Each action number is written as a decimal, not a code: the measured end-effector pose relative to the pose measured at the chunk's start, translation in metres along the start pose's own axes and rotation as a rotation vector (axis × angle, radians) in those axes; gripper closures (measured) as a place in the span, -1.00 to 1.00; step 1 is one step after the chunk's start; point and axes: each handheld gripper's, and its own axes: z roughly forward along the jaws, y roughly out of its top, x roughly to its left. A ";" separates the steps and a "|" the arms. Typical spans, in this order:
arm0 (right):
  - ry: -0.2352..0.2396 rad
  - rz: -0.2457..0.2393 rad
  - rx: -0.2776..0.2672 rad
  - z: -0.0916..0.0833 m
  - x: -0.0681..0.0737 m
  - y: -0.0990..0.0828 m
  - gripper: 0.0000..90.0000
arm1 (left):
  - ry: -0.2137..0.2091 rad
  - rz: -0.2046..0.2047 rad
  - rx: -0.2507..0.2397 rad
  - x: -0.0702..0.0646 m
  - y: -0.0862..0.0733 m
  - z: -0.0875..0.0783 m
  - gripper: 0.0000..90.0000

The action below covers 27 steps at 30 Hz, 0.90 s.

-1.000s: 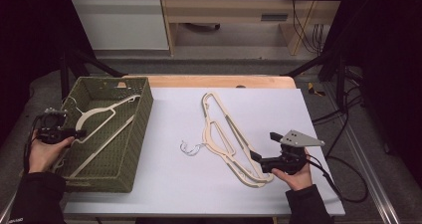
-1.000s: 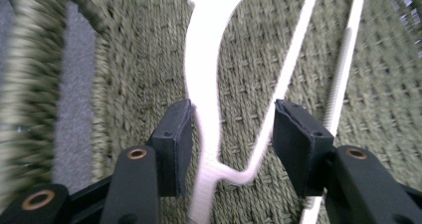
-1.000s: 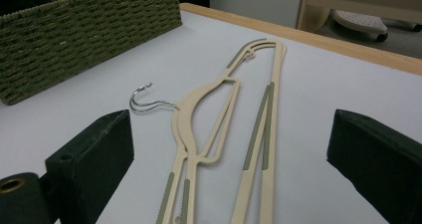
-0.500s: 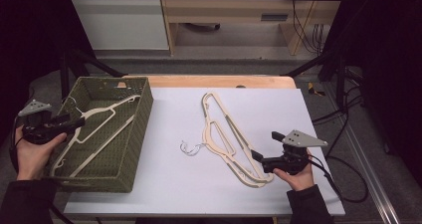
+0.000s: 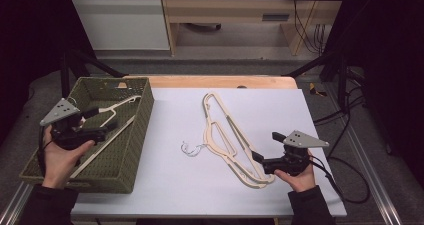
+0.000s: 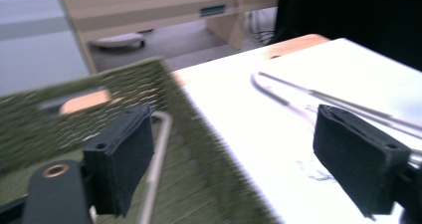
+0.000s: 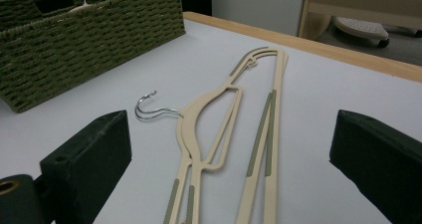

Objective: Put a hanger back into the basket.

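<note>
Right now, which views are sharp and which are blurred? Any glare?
Left gripper view: smeared by motion, the green basket wall streaks and the hangers on the table are soft. Right gripper view: crisp on the hangers and metal hook, near jaws slightly soft. High view: evenly lit and sharp, dark surroundings, no glare on the white table.
</note>
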 end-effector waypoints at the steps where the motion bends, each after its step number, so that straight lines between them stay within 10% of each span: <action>1: 0.002 0.004 0.001 -0.001 0.000 0.000 -0.92 | -0.009 0.011 -0.003 -0.007 0.001 0.002 -0.69; 13: 0.006 0.025 -0.021 -0.001 0.001 0.001 -0.95 | -0.129 0.102 -0.020 -0.097 -0.001 0.039 -0.76; 27: 0.003 0.033 -0.018 -0.001 0.000 -0.001 -0.93 | -0.208 0.087 0.098 -0.131 -0.028 0.107 -0.79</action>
